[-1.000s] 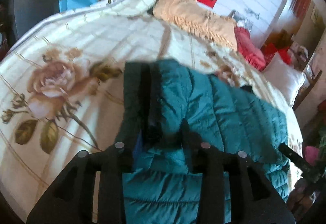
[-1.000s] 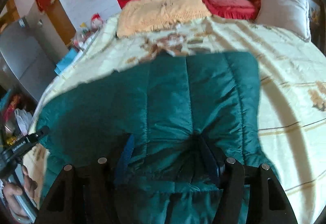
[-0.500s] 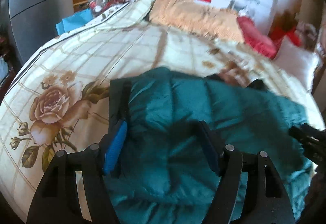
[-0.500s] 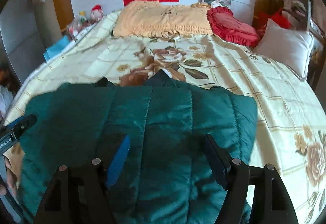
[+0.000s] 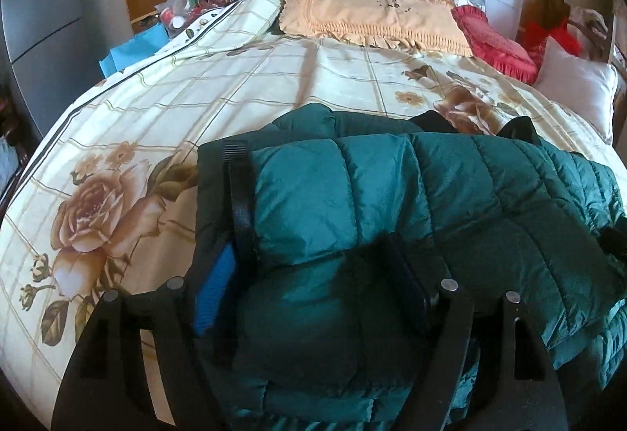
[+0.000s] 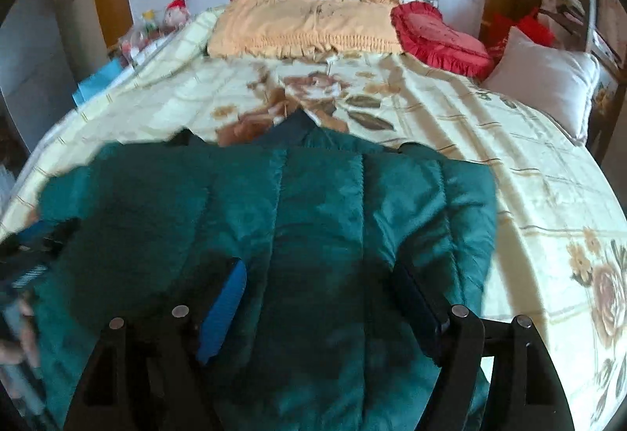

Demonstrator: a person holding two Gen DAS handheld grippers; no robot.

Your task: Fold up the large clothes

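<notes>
A dark green quilted puffer jacket [image 5: 392, 203] lies folded in layers on the floral bedspread [image 5: 196, 86], near the bed's front edge. My left gripper [image 5: 313, 286] is open over the jacket's left part, its fingers spread with padding bulging between them. In the right wrist view the jacket [image 6: 313, 203] lies flat and wide. My right gripper [image 6: 321, 301] is open above its near edge. The left gripper shows at the left edge of that view [image 6: 35, 250].
A yellow fringed blanket [image 5: 372, 15], a red cushion [image 5: 497, 43] and a white pillow [image 5: 576, 90] sit at the bed's head. Toys and a blue bag [image 5: 133, 47] stand at the far left. A grey cabinet [image 5: 39, 19] stands left of the bed.
Both grippers have opened and let go of the jacket, then drawn back toward me. The jacket has settled flat on the bed in its folded shape.
</notes>
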